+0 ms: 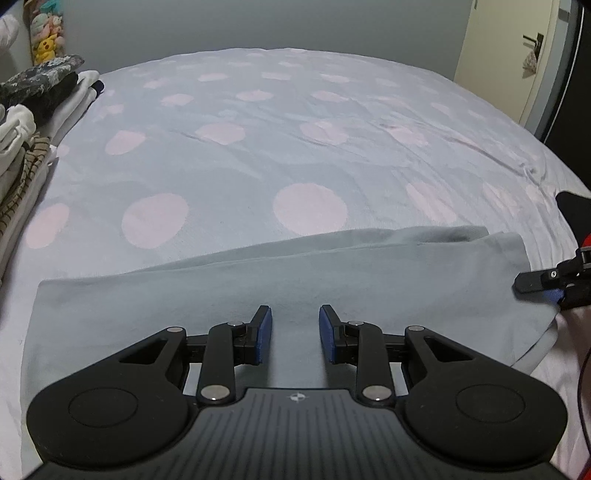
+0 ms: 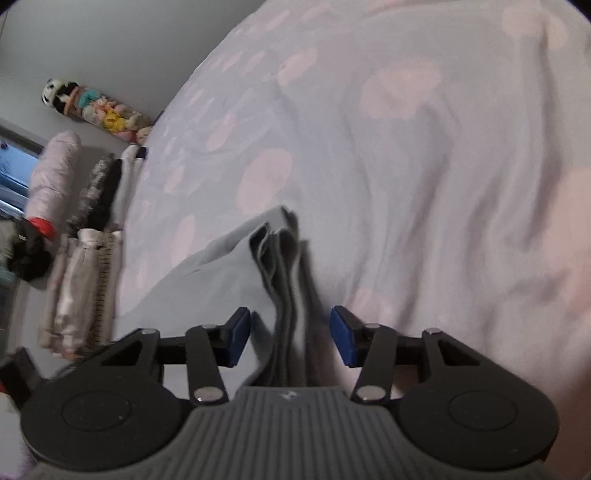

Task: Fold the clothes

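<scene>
A pale grey-blue garment (image 1: 184, 302) lies flat and folded across the near part of the bed. My left gripper (image 1: 295, 314) hovers low over its middle, open, with only the flat cloth showing in the gap between the blue pads. In the right wrist view the same garment (image 2: 221, 273) shows its layered right edge (image 2: 291, 295), which runs up between the fingers of my right gripper (image 2: 290, 317). That gripper is open, and neither pad touches the cloth. The right gripper's tip (image 1: 535, 282) also appears at the garment's right end in the left wrist view.
The bed (image 1: 295, 147) has a light blue cover with pink spots. Stacks of folded clothes (image 1: 22, 158) line its left side. Plush toys (image 1: 46, 33) hang in the far left corner. A door (image 1: 509, 55) stands at the far right.
</scene>
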Tool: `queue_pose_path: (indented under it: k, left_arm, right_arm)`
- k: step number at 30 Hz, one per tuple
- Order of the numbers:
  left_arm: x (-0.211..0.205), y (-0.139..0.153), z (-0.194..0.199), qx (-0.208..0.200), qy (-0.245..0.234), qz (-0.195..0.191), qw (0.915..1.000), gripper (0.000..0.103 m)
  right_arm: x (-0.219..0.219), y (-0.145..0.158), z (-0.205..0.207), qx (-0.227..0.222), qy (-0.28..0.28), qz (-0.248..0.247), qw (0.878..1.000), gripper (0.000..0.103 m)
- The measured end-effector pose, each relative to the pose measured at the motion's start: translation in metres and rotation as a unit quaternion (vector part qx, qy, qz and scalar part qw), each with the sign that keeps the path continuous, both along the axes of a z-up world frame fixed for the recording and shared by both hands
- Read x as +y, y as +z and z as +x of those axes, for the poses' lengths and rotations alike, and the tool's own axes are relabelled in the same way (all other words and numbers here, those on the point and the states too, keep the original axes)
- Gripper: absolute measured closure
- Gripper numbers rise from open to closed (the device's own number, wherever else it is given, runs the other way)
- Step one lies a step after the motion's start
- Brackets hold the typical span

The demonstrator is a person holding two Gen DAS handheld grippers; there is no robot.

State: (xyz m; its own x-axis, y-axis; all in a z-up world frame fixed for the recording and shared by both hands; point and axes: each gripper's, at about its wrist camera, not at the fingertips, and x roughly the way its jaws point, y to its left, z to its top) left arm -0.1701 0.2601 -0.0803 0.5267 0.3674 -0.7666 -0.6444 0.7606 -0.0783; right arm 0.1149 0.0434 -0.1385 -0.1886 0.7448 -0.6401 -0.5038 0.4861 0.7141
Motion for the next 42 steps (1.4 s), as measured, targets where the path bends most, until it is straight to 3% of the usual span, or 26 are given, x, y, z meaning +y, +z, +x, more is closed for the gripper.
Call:
queue_pose_path:
  k: [2, 6, 10, 19, 25, 34, 42]
  left_arm:
    - [0.001, 0.001, 0.000, -0.013, 0.002, -0.001, 0.9999, 0.070]
    - [0.001, 0.005, -0.001, -0.035, -0.003, 0.010, 0.9993, 0.070]
    - [0.008, 0.008, 0.003, -0.031, 0.002, 0.038, 0.9988, 0.072]
    - [0.031, -0.014, 0.020, 0.021, -0.019, 0.040, 0.9988, 0.080]
    - [0.025, -0.018, 0.024, 0.039, -0.036, 0.065, 0.9964, 0.080]
    - [-0.005, 0.015, -0.003, 0.035, -0.067, 0.075, 0.9943, 0.080]
    - [-0.026, -0.013, 0.000, 0.083, -0.087, 0.077, 0.9898, 0.087]
  right_arm:
    - [0.003, -0.004, 0.002, 0.017, 0.001, 0.006, 1.000, 0.052]
    - [0.009, -0.007, 0.003, 0.037, 0.002, 0.010, 0.999, 0.068]
    - [0.006, -0.008, 0.003, 0.058, -0.009, 0.020, 0.998, 0.079]
    - [0.005, 0.018, -0.001, 0.065, -0.006, 0.067, 0.996, 0.082]
    - [0.003, 0.033, -0.003, 0.107, -0.013, 0.096, 0.989, 0.083]
    - [0.017, 0.077, -0.014, 0.079, 0.004, 0.072, 0.994, 0.083]
    - [0.038, 0.114, -0.034, 0.048, 0.029, 0.063, 0.996, 0.083]
